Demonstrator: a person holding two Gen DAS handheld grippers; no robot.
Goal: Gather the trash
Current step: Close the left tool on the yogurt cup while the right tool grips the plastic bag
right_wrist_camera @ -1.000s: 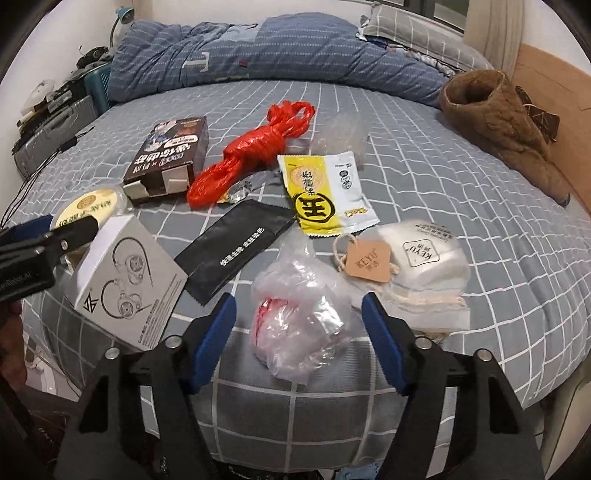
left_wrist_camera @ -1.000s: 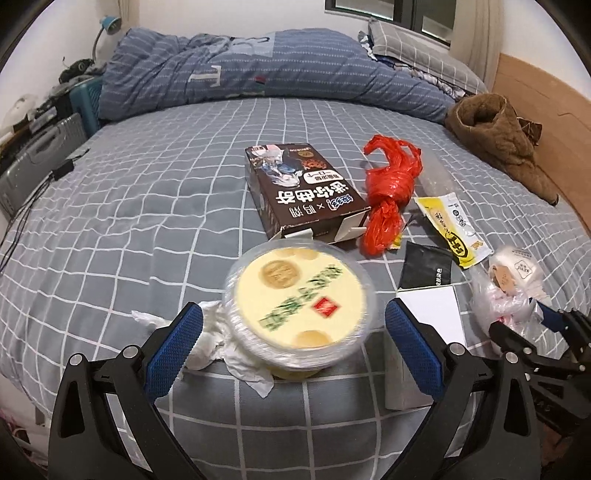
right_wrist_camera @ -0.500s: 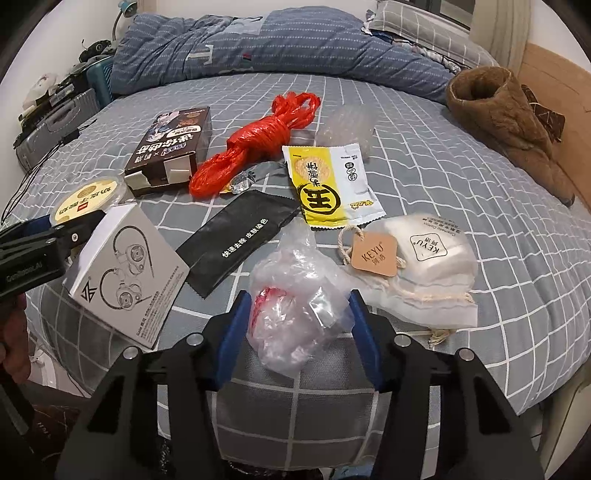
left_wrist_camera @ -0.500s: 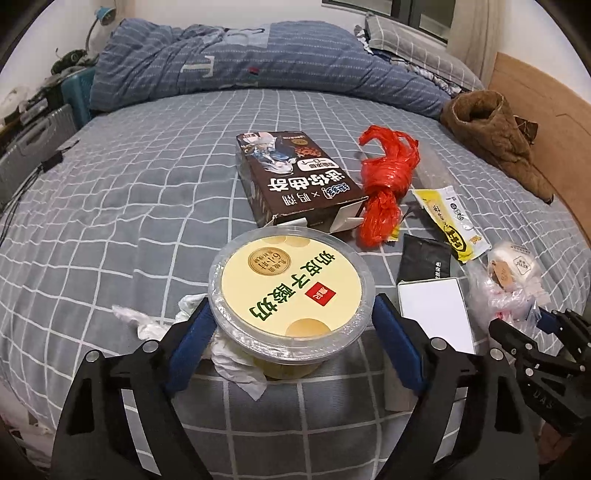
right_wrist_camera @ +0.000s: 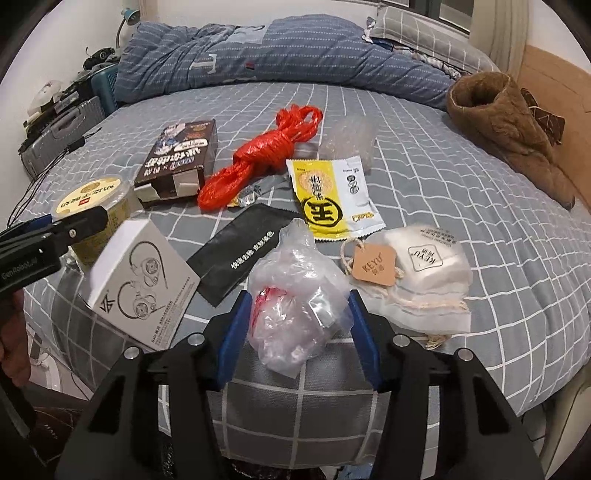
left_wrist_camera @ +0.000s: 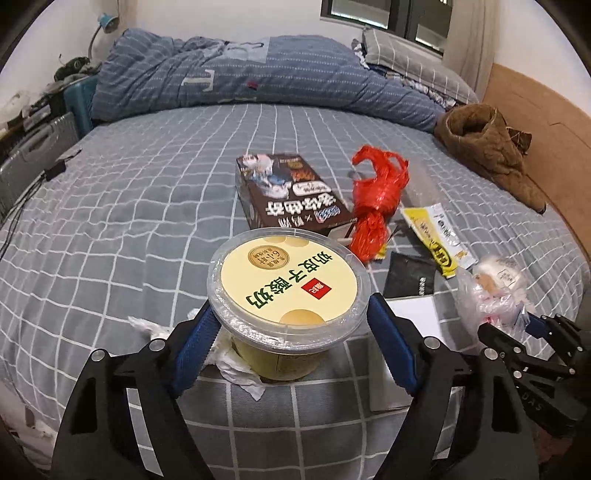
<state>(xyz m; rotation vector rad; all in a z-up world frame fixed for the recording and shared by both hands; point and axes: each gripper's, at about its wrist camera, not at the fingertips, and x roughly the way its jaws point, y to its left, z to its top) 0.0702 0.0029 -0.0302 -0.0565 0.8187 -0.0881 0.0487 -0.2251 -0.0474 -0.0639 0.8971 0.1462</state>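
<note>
Gripping round yellow-lidded tub (left_wrist_camera: 289, 286), left tool (left_wrist_camera: 291, 341), clear rim

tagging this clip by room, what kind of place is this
Most likely a bedroom: the litter lies on a bed with a grey checked sheet, a rumpled blue duvet and pillows sit at its far end under a window.

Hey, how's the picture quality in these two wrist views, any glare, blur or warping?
Left wrist: sharp, heavy fisheye bending the checked bedspread, dark corners. Right wrist: same warp, soft glare on the clear plastic bag, no motion blur.
</note>
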